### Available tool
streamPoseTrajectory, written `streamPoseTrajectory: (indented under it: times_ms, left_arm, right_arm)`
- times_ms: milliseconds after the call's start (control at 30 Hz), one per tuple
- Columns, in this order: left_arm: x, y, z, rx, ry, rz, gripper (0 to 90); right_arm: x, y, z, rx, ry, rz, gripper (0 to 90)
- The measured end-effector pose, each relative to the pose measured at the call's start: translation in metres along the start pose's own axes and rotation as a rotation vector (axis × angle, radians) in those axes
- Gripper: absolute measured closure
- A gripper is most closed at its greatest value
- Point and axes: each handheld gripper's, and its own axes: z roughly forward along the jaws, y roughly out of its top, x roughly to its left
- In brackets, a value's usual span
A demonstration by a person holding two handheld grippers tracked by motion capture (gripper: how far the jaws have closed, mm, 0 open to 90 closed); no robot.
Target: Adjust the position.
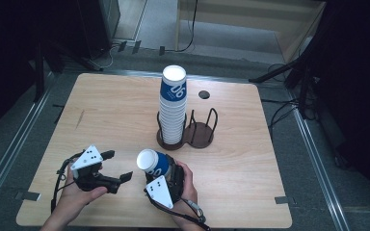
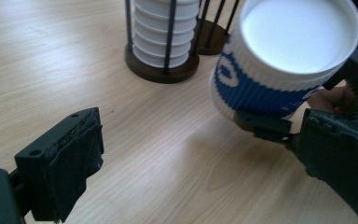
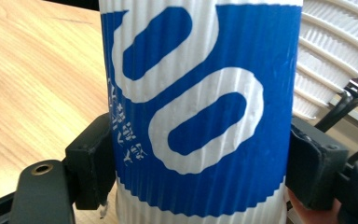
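At lower centre, a tilted cup (image 1: pixel 153 163) is pinched by the right gripper (image 1: pixel 169 175), its base pointing toward the spread fingers (image 1: pixel 126 176) of the nearby left gripper (image 1: pixel 117 166).

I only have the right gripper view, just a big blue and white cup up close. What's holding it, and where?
Observer: The right gripper clamps the cup tilted, above the table's near edge.
Operator: What are those white ridges behind it?
Observer: A tall stack of cups upside down in one ring of a two-ring wire holder.
Operator: And the other ring?
Observer: Empty.
Operator: The other gripper?
Observer: The left gripper is open beside the cup, holding nothing.
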Motion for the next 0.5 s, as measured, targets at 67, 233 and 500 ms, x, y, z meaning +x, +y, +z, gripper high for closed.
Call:
streamPoseTrajectory:
  times_ms: [67,233,500]
  left_arm:
    - [-0.003,0.001,0.002,0.003,-0.010,0.007,1.4]
    - [-0.008,0.002,0.003,0.004,-0.025,0.014,3.6]
    - [-0.016,0.003,0.006,0.016,-0.071,0.030,8.0]
  right_arm:
    - [0.002,0.000,0.000,0.001,0.004,-0.013,21.8]
    - [0.008,-0.001,0.001,0.003,0.016,-0.043,21.7]
    - [0.019,0.001,-0.001,-0.001,0.054,-0.093,21.6]
